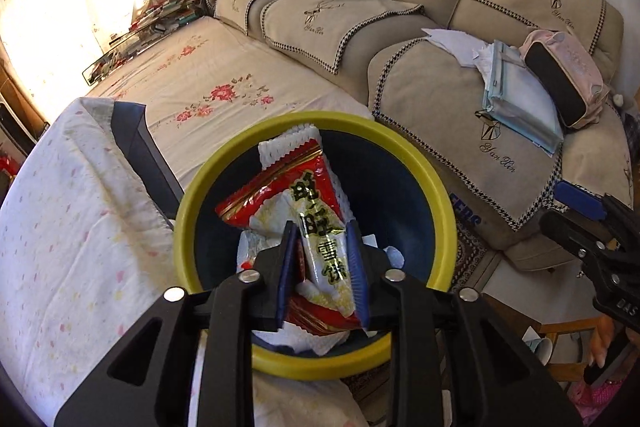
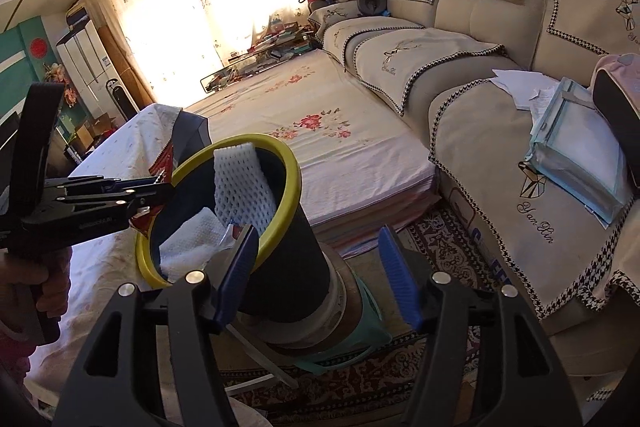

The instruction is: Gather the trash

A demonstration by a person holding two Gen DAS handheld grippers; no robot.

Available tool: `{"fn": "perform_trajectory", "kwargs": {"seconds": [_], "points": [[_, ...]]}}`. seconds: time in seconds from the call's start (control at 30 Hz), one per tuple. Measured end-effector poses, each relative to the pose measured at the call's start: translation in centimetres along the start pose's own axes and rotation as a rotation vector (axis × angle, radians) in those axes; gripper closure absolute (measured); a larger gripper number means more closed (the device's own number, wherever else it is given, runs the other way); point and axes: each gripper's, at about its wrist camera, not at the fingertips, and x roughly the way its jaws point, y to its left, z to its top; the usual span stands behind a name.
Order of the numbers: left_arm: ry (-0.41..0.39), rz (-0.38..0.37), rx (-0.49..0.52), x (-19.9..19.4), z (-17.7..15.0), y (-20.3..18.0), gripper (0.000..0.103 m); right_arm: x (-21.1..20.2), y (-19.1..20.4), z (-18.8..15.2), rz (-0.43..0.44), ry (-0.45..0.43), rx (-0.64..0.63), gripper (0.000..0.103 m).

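Red-and-white crinkly snack wrapper [image 1: 320, 227] is held over the yellow-rimmed dark bin [image 1: 436, 187] by the left gripper [image 1: 323, 259], jaws seemingly loosening for a drop; right gripper [image 2: 320, 275] is kept open, empty.

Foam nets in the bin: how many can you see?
1. The white foam net leans against the far inner wall of the bin, behind the red wrapper. More may lie hidden underneath.
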Motion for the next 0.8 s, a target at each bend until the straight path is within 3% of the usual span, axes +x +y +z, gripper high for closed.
{"fn": "perform_trajectory", "kwargs": {"seconds": [0.1,0.23,0.43,0.53,0.67,0.8], "points": [[0.025,0.030,-0.009,0.9,0.2,0.0,0.040,0.3,-0.2,0.0,-0.019,0.007,-0.001,0.043],[0.007,0.073,0.009,0.1,-0.1,-0.2,0.025,0.3,-0.3,0.0,-0.033,0.012,-0.007,0.043],[-0.108,0.079,-0.041,-6.0,-1.8,1.4,0.012,-1.3,0.8,0.0,-0.018,-0.014,-0.029,0.039],[-0.152,0.071,-0.090,-9.3,-3.5,2.5,0.012,-2.6,1.9,-0.1,0.003,-0.034,-0.053,0.039],[-0.213,0.067,-0.169,-14.1,-7.0,4.7,0.008,-4.6,4.1,-0.1,0.047,-0.069,-0.094,0.037],[-0.290,0.140,-0.239,-19.0,-11.5,6.7,0.007,-6.3,7.0,0.0,0.094,-0.101,-0.151,0.036]]}}
